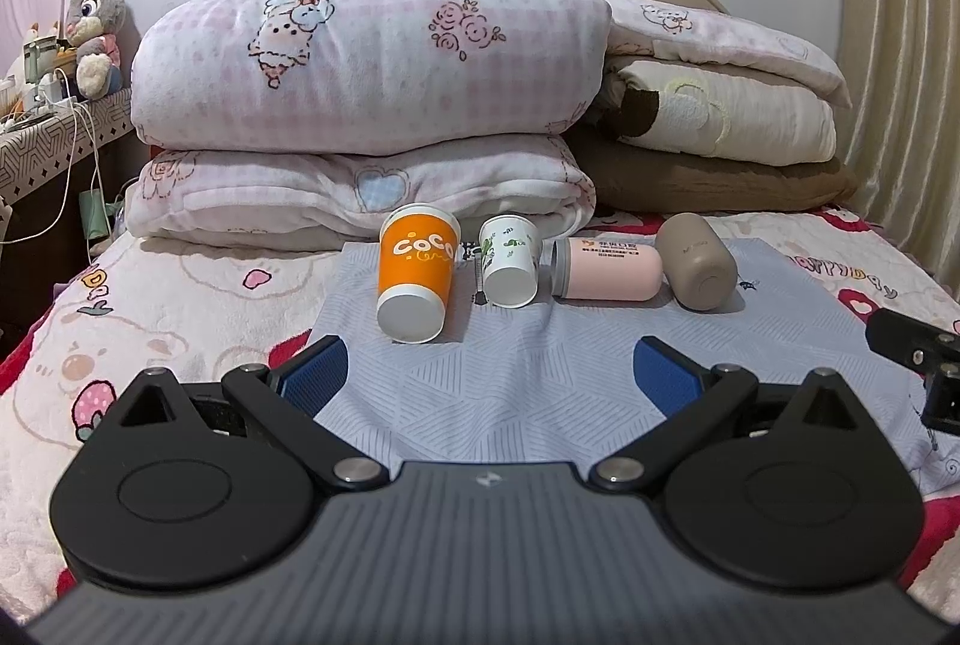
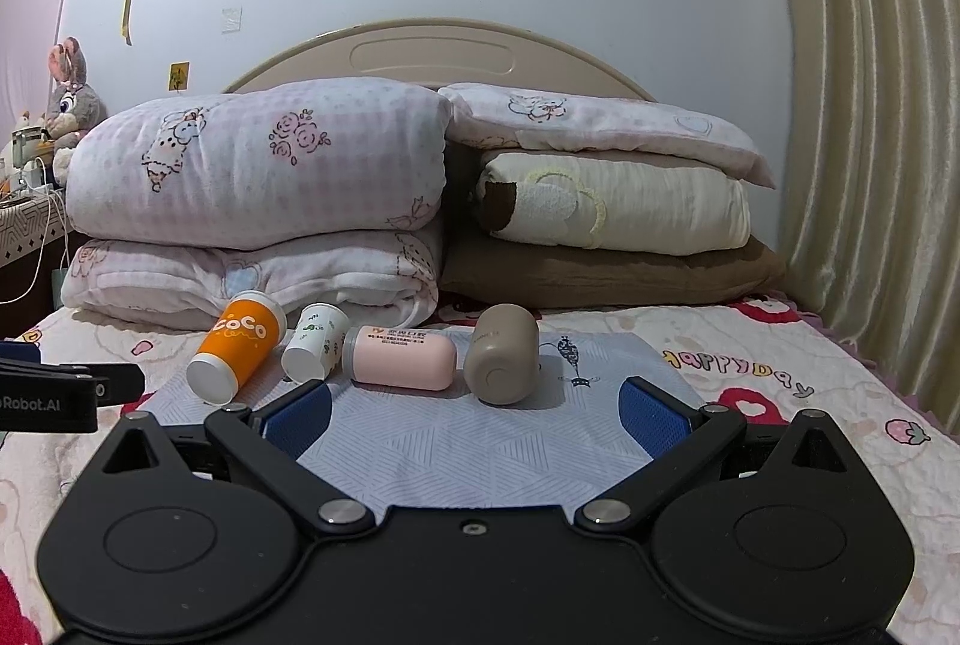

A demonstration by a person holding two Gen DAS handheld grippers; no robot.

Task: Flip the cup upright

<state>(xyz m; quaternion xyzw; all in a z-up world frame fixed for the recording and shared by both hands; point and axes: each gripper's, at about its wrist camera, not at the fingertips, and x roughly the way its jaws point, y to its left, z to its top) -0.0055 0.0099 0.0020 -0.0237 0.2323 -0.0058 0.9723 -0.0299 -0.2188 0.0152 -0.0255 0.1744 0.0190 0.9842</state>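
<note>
Indoors, four cups, among them an orange cup (image 1: 415,279), lie tipped along the far edge of a grey mat (image 1: 510,393) on a bed (image 1: 180,297); left gripper (image 1: 489,375) and right gripper (image 2: 477,414) spread, empty

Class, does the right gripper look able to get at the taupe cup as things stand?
Probably yes. The right gripper is open, and the taupe cup lies on its side just ahead with bare mat between them.

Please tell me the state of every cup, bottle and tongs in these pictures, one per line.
Orange paper COCO cup: lying down.
Small white paper cup with green print: lying down.
Pink plastic bottle: lying sideways.
Taupe rounded bottle: lying down.
Left tongs: open, empty.
Right tongs: open, empty.
</note>
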